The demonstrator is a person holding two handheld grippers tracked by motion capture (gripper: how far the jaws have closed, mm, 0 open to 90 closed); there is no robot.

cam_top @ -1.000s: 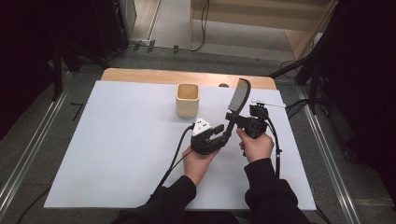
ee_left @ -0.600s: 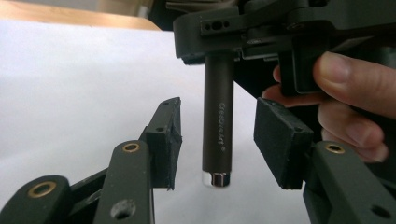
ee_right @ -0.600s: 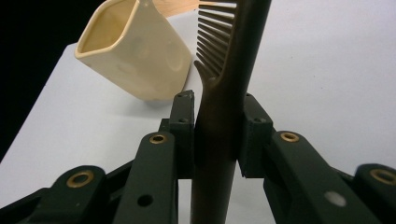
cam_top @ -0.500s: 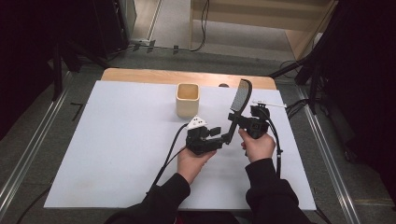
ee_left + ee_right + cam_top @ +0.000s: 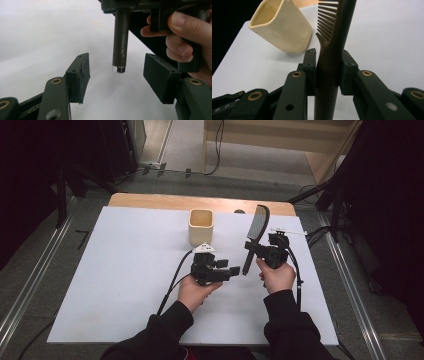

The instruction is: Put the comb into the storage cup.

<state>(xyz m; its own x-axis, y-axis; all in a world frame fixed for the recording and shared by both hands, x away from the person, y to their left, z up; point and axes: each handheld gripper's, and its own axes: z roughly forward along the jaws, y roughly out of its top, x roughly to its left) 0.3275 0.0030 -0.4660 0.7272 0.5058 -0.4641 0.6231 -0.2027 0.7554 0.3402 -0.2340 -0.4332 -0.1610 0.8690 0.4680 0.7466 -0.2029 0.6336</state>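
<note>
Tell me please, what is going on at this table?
A person works at a white table with a gripper in each hand. The right gripper is shut on the handle of a dark comb and holds it upright. The left gripper has just been opening; its jaws stand apart on either side of the handle's lower end without touching it, so the comb has passed to the right gripper. A cream cup stands nearby, empty as far as one can see.

You see dark grey comb (image 5: 256, 227) w/ fine teeth, cream-yellow cup (image 5: 201, 226), plain white table cover (image 5: 125, 265), black grippers.
</note>
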